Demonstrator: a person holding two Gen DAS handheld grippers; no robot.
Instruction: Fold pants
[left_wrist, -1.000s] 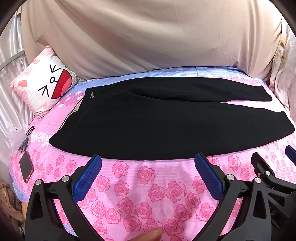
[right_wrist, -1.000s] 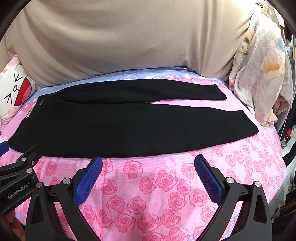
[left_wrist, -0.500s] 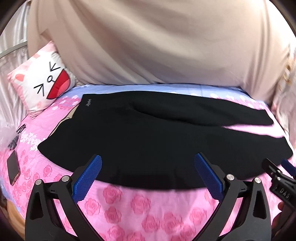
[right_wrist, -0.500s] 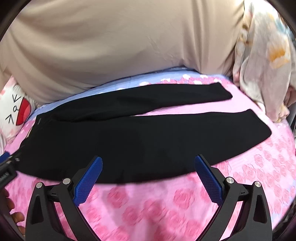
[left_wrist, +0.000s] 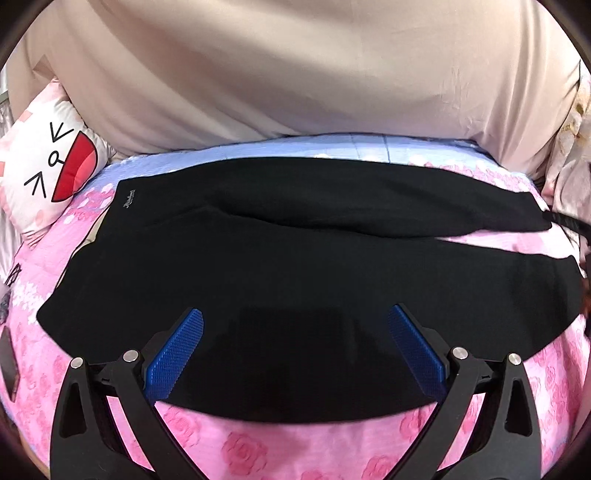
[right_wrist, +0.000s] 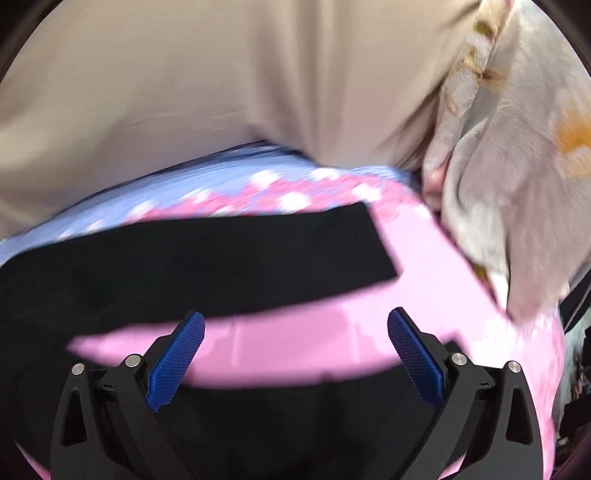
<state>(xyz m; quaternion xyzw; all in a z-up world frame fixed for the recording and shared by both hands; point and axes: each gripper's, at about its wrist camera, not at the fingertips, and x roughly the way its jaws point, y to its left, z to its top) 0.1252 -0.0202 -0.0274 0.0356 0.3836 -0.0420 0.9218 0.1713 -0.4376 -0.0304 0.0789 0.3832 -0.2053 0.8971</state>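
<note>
The black pants (left_wrist: 295, 280) lie spread flat across the bed (left_wrist: 288, 446), waistband off to the left tool's left and both legs running away to its right, the far leg split from the near one by a wedge of pink sheet. The left tool (left_wrist: 294, 347) hangs over the near leg's front edge with its blue pads wide apart and nothing between them; the right tool (right_wrist: 295, 349), seen through motion blur, is likewise spread and empty, poised above the pink gap with the near leg's cuff end under it and the far leg (right_wrist: 207, 262) just beyond. To my eye the step in hand is taking hold of the near leg to lay it over the far one. To do it well, each tool should pinch the front edge cleanly, one toward the hip and one toward the cuff, gathering only pants cloth and not the sheet, then lift and carry together so the fabric stays taut and the inner seams meet. There is a small pale logo (left_wrist: 129, 193) at the waistband's far corner, but it is too small to read. Further left of the left tool leans a cartoon-face pillow (left_wrist: 48, 166), and a beige cloth (left_wrist: 295, 74) hangs behind the bed.
</note>
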